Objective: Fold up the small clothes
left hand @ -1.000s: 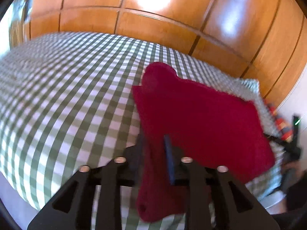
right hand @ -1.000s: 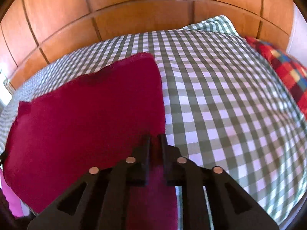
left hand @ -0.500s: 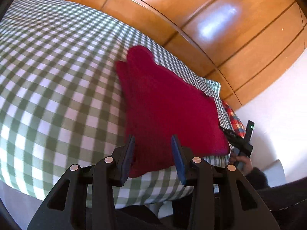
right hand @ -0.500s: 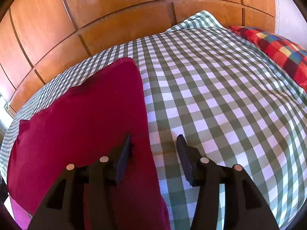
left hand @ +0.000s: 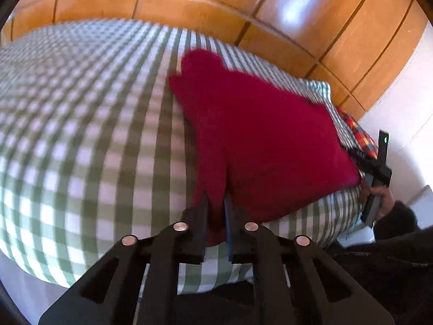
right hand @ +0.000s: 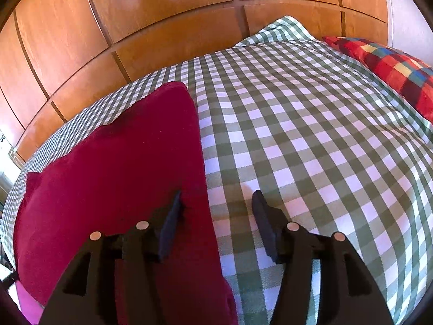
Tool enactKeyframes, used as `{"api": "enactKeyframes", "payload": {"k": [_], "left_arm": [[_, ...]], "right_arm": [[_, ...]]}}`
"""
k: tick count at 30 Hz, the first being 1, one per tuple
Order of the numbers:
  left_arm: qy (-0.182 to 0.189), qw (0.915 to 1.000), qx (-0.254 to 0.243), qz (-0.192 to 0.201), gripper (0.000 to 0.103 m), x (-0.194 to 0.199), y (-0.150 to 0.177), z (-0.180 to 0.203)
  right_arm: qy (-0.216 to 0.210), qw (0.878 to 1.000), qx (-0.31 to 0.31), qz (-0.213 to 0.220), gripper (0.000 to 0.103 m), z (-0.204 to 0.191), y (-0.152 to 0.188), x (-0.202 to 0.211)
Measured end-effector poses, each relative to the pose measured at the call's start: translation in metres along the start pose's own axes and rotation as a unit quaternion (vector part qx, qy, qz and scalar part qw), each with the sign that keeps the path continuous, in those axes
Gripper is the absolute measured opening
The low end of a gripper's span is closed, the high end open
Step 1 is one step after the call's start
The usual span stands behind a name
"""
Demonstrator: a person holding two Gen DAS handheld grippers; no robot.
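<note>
While the left gripper [left hand: 216,205] grips a pinch of the one red garment [left hand: 259,140], the right gripper [right hand: 216,203] stands released over it.

Where half a second ago the left jaws were spread apart at the near edge of the bed [left hand: 81,140], they are now clenched on a raised fold of the garment there; the right jaws, already apart then, are spread wider, one finger on the red cloth and the other on the green-checked cover beside the garment's right edge. The single garment lies flat from the bed's near edge toward its far side. Farther off, at the bed's far right corner, sits one red multicoloured plaid cushion [right hand: 384,70], and behind the bed runs the wooden panelled wall [right hand: 162,21].
</note>
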State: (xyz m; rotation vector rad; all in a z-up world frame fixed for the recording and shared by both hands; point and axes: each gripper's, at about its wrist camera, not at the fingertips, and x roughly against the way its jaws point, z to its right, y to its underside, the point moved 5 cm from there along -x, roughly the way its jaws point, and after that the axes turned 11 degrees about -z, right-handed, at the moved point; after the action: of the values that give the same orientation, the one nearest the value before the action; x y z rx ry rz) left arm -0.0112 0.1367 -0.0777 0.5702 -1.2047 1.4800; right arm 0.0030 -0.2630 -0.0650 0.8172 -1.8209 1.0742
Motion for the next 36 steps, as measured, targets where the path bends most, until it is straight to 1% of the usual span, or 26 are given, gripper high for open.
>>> {"api": "enactKeyframes", "payload": {"k": [1,2,4,5,6,9,12,14,15,16,17,19,20,23,25,26,29,33,36], "left_arm": [[-0.010,0.9999,0.002,0.006,0.014,0.004,-0.005,0.003],[-0.028,0.9995,0.000,0.015,0.016,0.007,-0.011,0.007],[-0.074,0.9964,-0.011,0.039,0.029,0.014,-0.022,0.016],[-0.102,0.9933,-0.021,0.050,0.030,0.015,-0.030,0.022],[-0.119,0.9910,-0.027,0.055,0.030,0.016,-0.034,0.027],[-0.147,0.9847,-0.059,0.072,0.030,0.011,-0.049,0.051],[-0.157,0.9824,-0.078,0.064,0.030,-0.002,-0.060,0.064],[-0.153,0.9827,-0.088,0.055,0.030,-0.012,-0.063,0.069],[-0.155,0.9824,-0.091,0.050,0.030,-0.018,-0.065,0.071],[-0.158,0.9820,-0.093,0.047,0.030,-0.023,-0.064,0.073],[-0.157,0.9822,-0.095,0.041,0.030,-0.028,-0.064,0.073],[-0.160,0.9820,-0.096,0.031,0.030,-0.037,-0.064,0.072],[-0.160,0.9820,-0.097,0.028,0.030,-0.038,-0.061,0.070],[-0.162,0.9815,-0.100,0.022,0.030,-0.046,-0.058,0.071],[-0.162,0.9818,-0.097,0.019,0.030,-0.048,-0.056,0.069],[-0.160,0.9823,-0.096,0.018,0.030,-0.049,-0.056,0.068],[-0.159,0.9825,-0.096,0.017,0.030,-0.053,-0.056,0.067],[-0.158,0.9830,-0.092,0.015,0.030,-0.057,-0.056,0.064],[-0.162,0.9825,-0.090,0.013,0.030,-0.059,-0.056,0.065]], "right_arm": [[-0.003,1.000,-0.002,0.000,0.053,0.000,0.000,0.000],[-0.005,1.000,-0.005,0.000,0.053,0.000,0.000,0.000],[-0.010,1.000,-0.008,0.004,0.054,0.001,0.001,0.000],[-0.010,1.000,-0.008,0.006,0.054,0.000,0.001,0.000],[-0.010,1.000,-0.009,0.006,0.054,0.000,0.001,0.000],[-0.013,1.000,-0.012,0.003,0.054,0.001,0.001,0.000],[-0.023,1.000,-0.018,-0.007,0.059,0.003,0.000,0.001],[-0.031,0.999,-0.024,-0.015,0.066,0.005,-0.002,0.002],[-0.038,0.999,-0.026,-0.021,0.068,0.007,-0.003,0.002],[-0.045,0.998,-0.027,-0.025,0.073,0.008,-0.004,0.003],[-0.055,0.998,-0.030,-0.030,0.081,0.008,-0.004,0.003],[-0.089,0.994,-0.038,-0.043,0.090,0.009,-0.005,0.005],[-0.106,0.992,-0.040,-0.050,0.092,0.009,-0.006,0.007],[-0.144,0.986,-0.048,-0.064,0.092,0.014,-0.007,0.011],[-0.185,0.978,-0.062,-0.079,0.092,0.017,-0.006,0.013],[-0.210,0.971,-0.064,-0.092,0.092,0.017,-0.005,0.014],[-0.263,0.956,-0.043,-0.124,0.092,0.008,0.001,0.018],[-0.270,0.952,-0.018,-0.146,0.092,-0.006,0.007,0.014],[-0.266,0.952,-0.013,-0.152,0.093,-0.015,0.009,0.006]]}}
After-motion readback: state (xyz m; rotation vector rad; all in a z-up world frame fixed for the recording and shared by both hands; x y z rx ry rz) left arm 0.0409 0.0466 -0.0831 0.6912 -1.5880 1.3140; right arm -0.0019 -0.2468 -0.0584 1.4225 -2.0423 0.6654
